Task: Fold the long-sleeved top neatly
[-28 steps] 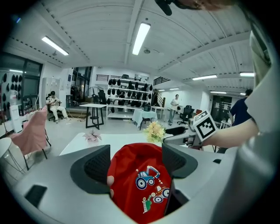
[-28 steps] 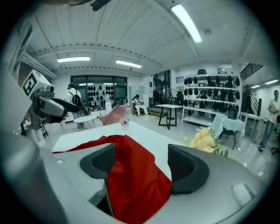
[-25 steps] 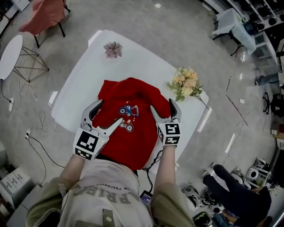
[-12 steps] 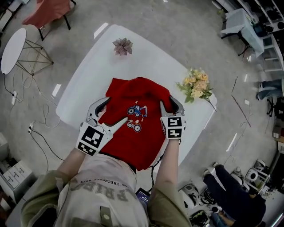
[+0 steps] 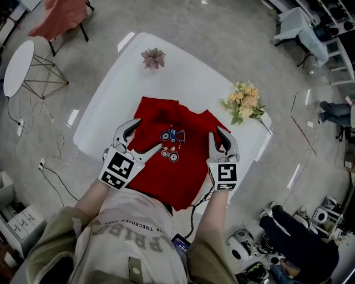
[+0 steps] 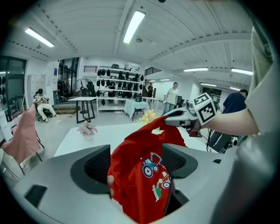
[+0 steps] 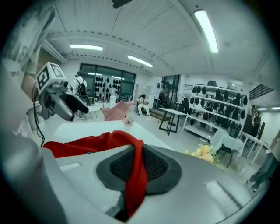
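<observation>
A red long-sleeved top (image 5: 172, 166) with a small vehicle print lies on the white table (image 5: 183, 83), its near end hanging over the front edge. My right gripper (image 5: 220, 136) is at the top's right edge. Its jaws have just been closing and now pinch a fold of red cloth (image 7: 135, 175) between the pads, holding it a little above the table. In the left gripper view that gripper (image 6: 175, 119) holds a raised peak of the top (image 6: 144, 175). My left gripper (image 5: 145, 136) rests on the top's left side, jaws spread wide with cloth between them.
A small pink potted flower (image 5: 153, 57) stands at the table's far side and a yellow bouquet (image 5: 244, 102) at its right corner. On the floor are a round side table (image 5: 16, 66), a draped chair (image 5: 61, 16), cables (image 5: 55, 161) and a seated person (image 5: 294, 233).
The right gripper's jaws went from spread to closed on the top's right edge, then rose and drew it outward to the right. The bunched cloth there has flattened. The left gripper hardly moved.
</observation>
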`<state>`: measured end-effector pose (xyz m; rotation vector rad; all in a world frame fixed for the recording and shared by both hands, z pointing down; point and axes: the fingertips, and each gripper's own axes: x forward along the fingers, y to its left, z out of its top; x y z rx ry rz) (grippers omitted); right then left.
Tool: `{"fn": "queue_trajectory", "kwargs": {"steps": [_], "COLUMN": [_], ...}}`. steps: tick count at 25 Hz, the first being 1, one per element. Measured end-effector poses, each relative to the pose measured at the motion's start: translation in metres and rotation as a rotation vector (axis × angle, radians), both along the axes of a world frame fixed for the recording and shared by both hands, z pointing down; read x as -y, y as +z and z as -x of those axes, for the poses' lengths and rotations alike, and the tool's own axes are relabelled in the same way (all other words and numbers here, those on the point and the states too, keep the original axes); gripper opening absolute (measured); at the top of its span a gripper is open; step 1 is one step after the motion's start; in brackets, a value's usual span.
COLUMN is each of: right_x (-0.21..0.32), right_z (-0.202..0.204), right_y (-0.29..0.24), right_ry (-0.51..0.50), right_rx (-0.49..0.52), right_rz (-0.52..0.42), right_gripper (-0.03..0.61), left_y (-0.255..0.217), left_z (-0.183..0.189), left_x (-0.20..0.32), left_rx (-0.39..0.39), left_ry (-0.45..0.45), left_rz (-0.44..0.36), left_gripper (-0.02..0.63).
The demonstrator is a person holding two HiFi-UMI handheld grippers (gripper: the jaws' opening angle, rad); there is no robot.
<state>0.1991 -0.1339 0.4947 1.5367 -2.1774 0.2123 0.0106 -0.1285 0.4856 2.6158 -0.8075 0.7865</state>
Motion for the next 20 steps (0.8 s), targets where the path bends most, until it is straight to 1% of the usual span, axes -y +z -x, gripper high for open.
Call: {"fn": "queue_trajectory", "kwargs": {"steps": [4,6,9,11,13,15,17,20], "right_x": [-0.024,-0.038,-0.06,-0.074,-0.089,-0.105,-0.124,-0.147], "right_z": [0.026,0.036,0.047,0.053,0.059,0.064,0.063,0.056], "right_y": [-0.048,-0.064,-0.076,-0.078,-0.075,-0.065,-0.046,-0.007], "right_ry": [-0.085,-0.122,-0.164,-0.189,-0.224,-0.271,-0.294,-0.292], "right_rx": [0.089,0.112,0.129,0.149,0.16,0.141,0.111,0.056], "right_rz": [-0.121,-0.166,-0.186,-0.185,-0.173,-0.139,-0.06,0.076], "right_gripper": [0.038,0.038,0.038,0.038,0.038,0.038,0.038,0.038], "left_y": [0.002,0.006,0.015,0.019,0.019,0.019,0.019,0.02], "left_z": [-0.002,-0.005,-0.011,-0.015,-0.018,-0.018,-0.017,-0.013], "left_x": [-0.007,-0.012,-0.021,-0.029,-0.037,-0.046,-0.055,-0.067], "left_rx": [0.014,0.034,0.071,0.075,0.06,0.056,0.06,0.063], "left_ry": [0.01,0.027,0.056,0.065,0.06,0.053,0.045,0.023], "left_rz": [-0.001,-0.009,-0.017,0.0,0.019,0.029,0.032,0.038], "left_gripper": [0.357,0.357,0.357,0.357,0.357,0.357,0.357,0.357]}}
